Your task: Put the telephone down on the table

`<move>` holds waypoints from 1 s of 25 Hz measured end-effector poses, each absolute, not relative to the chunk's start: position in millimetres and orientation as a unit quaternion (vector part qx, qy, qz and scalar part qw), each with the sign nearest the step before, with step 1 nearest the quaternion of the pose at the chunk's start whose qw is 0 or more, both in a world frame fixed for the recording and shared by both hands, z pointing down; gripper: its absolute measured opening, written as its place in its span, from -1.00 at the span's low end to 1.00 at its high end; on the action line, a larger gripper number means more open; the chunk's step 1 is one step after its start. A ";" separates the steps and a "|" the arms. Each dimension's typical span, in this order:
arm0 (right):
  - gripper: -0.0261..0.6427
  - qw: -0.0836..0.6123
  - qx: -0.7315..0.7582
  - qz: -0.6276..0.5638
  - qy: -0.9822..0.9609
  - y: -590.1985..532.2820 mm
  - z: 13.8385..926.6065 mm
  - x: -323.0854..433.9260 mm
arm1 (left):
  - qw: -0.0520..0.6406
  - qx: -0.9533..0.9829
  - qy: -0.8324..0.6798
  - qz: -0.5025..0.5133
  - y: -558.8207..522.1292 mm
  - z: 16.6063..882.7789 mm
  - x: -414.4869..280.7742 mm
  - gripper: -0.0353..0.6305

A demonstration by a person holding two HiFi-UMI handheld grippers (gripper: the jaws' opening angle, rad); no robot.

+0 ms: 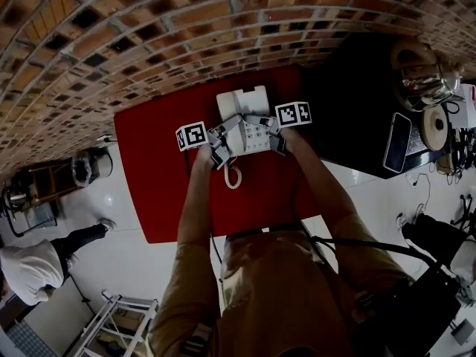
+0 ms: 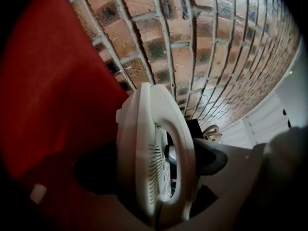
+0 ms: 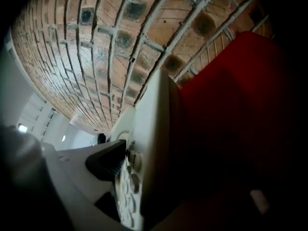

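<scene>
A white desk telephone (image 1: 245,117) lies on the red table (image 1: 156,177) close to the brick wall, its coiled cord (image 1: 233,175) trailing toward me. My left gripper (image 1: 223,143) is at its left side and my right gripper (image 1: 272,134) at its right side. In the left gripper view the telephone (image 2: 149,153) with its handset stands between the jaws of the left gripper (image 2: 144,191), whose grey pad (image 2: 214,159) sits beside it without pressing. In the right gripper view the keypad edge of the telephone (image 3: 154,143) lies between the jaws of the right gripper (image 3: 183,186), and the black pad (image 3: 106,162) is just off the buttons.
The brick wall (image 1: 149,43) runs right behind the red table. A black table (image 1: 349,103) to the right carries a metal kettle (image 1: 420,76) and a flat dark device (image 1: 396,141). A person (image 1: 44,262) stands on the white floor at lower left, near a ladder (image 1: 119,318).
</scene>
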State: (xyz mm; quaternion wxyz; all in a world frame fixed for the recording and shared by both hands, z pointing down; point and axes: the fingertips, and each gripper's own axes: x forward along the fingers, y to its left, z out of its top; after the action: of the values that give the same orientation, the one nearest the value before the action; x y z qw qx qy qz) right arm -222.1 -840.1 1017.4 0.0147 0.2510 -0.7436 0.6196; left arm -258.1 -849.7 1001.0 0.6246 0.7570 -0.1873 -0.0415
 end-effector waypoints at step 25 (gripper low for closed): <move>0.20 -0.028 0.481 0.332 -0.811 -811.0 902.8 -135.2 | 0.418 0.805 -0.421 0.004 -824.3 903.9 -361.1 0.27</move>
State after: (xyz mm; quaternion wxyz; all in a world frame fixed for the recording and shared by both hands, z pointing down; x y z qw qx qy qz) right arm -135.2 -811.0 902.8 -0.0281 0.4815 -0.8106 0.3321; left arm -361.1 -824.3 903.9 0.4175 0.8055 -0.4205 0.0036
